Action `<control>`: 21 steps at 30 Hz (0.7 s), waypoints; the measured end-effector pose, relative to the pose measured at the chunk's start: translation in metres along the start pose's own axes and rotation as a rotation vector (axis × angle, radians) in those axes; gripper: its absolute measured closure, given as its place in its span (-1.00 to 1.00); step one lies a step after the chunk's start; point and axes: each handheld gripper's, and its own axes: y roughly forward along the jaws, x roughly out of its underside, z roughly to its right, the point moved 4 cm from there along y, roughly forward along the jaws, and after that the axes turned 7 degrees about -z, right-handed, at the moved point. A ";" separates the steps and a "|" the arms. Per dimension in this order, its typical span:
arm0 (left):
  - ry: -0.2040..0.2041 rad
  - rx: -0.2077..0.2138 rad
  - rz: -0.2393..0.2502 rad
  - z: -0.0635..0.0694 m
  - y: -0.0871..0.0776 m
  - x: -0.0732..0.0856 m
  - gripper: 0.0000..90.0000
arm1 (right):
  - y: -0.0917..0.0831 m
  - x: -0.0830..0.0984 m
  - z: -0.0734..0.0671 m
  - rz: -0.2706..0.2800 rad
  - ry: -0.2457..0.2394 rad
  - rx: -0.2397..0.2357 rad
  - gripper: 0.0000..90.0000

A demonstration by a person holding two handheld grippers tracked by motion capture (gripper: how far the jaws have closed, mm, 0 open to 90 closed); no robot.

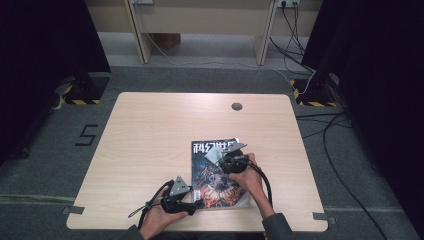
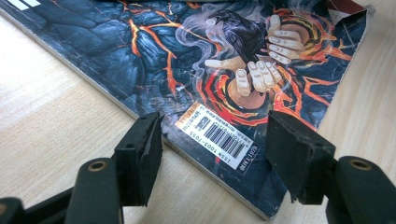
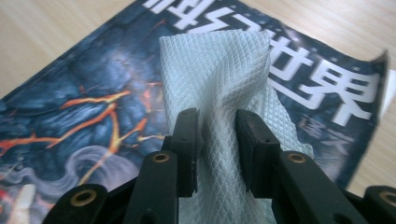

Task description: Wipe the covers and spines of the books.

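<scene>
A: Where's the cloth point(image 3: 219, 84)?
B: Pinched in the right gripper point(image 3: 218, 140) fingers, draped on the magazine point(image 1: 216, 172) lying on the worktop point(image 1: 150, 140); soft, light, so hold its bunched middle.
A: And the left gripper point(image 2: 215, 149)?
B: Fingers open around the magazine's corner; thin, floppy, probably slippery.

My white, diamond-embossed cloth point(image 3: 219, 88) lay over the magazine point(image 2: 154, 51), whose dark blue cover bore orange lava cracks, white title characters and a white barcode label point(image 2: 217, 135).

A light wooden worktop point(image 1: 150, 150) with a round grey grommet point(image 1: 237, 106) stands on grey carpet point(image 1: 45, 165) crossed by black cables point(image 1: 340, 165).
</scene>
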 end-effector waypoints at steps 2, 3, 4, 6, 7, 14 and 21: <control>-0.001 0.008 -0.002 -0.001 0.000 0.000 -0.20 | -0.001 0.002 0.002 0.002 0.014 -0.014 0.52; -0.005 0.011 -0.003 -0.001 0.000 0.000 -0.20 | -0.001 0.003 0.005 0.004 0.025 -0.019 0.51; -0.006 0.010 -0.002 -0.001 0.000 0.000 -0.20 | -0.002 0.005 0.014 0.002 0.045 0.007 0.51; -0.003 0.008 -0.001 -0.001 0.000 0.000 -0.20 | -0.003 0.006 0.019 -0.001 0.050 0.027 0.52; -0.005 0.009 0.001 -0.001 0.000 0.000 -0.20 | -0.004 0.008 0.024 0.000 0.060 0.042 0.51; -0.003 0.008 -0.003 -0.002 0.000 0.000 -0.22 | -0.004 0.008 0.017 0.003 0.077 -0.005 0.53; -0.005 0.003 0.001 -0.002 0.001 0.000 -0.26 | 0.003 -0.005 -0.026 0.013 -0.022 -0.056 0.54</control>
